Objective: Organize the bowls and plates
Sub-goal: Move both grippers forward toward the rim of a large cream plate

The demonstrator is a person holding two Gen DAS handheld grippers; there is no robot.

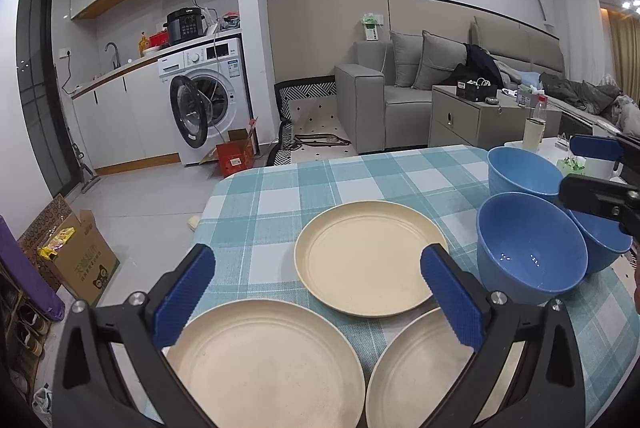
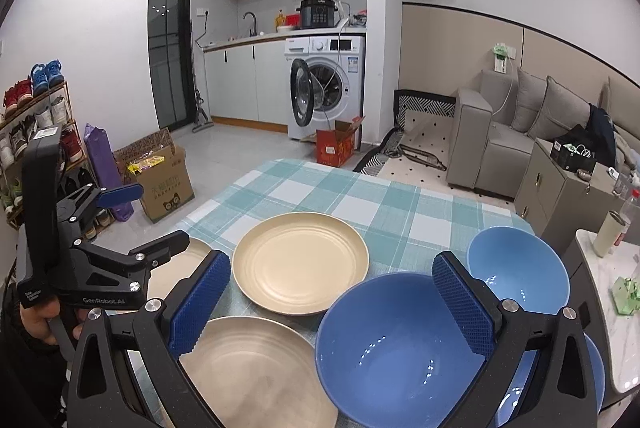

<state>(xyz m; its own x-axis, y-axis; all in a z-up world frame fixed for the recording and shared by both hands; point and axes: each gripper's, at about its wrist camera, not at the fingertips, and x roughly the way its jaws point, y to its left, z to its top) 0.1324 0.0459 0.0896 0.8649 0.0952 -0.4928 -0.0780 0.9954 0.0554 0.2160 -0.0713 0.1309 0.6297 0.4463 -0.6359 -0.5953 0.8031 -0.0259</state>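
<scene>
Three cream plates lie on the teal checked tablecloth (image 1: 280,188): a far one (image 1: 370,258), a near-left one (image 1: 266,364) and a near-right one (image 1: 420,368). To their right stand three blue bowls: a near one (image 1: 532,252), a far one (image 1: 520,168) and one at the right edge (image 1: 604,240). My left gripper (image 1: 316,268) is open above the near plates and holds nothing. My right gripper (image 2: 332,268) is open over the large blue bowl (image 2: 400,348) and a cream plate (image 2: 256,376), also holding nothing. The far plate (image 2: 300,262) and far bowl (image 2: 516,268) lie beyond it.
A white marble side table (image 2: 600,292) with a cream tumbler (image 2: 608,234) stands right of the table. A cardboard box (image 2: 166,184) and a shoe rack (image 2: 36,132) are on the floor to the left. A hand (image 2: 36,324) holds the left gripper.
</scene>
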